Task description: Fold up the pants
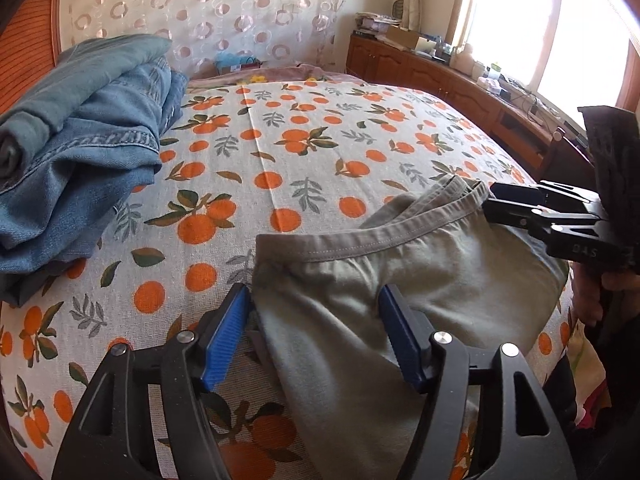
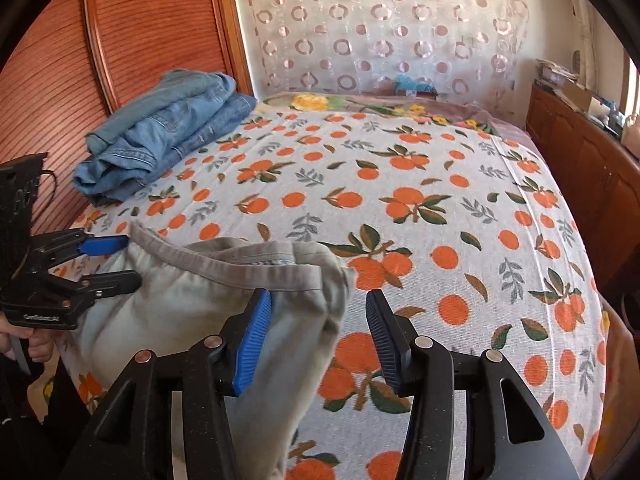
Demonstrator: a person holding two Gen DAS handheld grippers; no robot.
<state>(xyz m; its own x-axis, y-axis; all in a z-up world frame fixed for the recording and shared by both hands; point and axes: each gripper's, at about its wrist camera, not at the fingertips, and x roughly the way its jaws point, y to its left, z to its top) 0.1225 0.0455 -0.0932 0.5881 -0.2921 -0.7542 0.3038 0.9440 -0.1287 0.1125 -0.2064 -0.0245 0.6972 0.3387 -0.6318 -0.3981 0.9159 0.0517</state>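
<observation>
A: At the lower centre of the left wrist view, our left gripper [image 1: 314, 334] stood wide over the grey pants [image 1: 400, 280], one blue pad off the cloth's left edge, the other resting on the fabric. Nothing was clamped.

B: And in the right wrist view our right gripper [image 2: 318, 338] was just as wide, straddling the right corner of the waistband [image 2: 248, 266] near the lower centre. It held nothing either.

A: The pants lay at the near edge of the bed [image 1: 280, 148], waistband toward the middle of the frame, the legs running down out of sight below our grippers.

B: That was our worry. We judged that the hanging weight could drag the cloth off the bed if either corner slipped.

A: We also judged the soft knit likely to bunch. If we closed on one layer only, the under layer would stay behind and the fold would go crooked.

B: The waistband had already curled up at the right corner in our view, so a pinch there might have caught the rolled hem alone.

A: The folded jeans [image 1: 80, 128] sat at the upper left, well apart from the pants. We saw little risk of hitting them unless the fold swung far that way.

B: Uneven closing seemed the greater hazard: one side gripped before the other would have skewed the waistband.
</observation>
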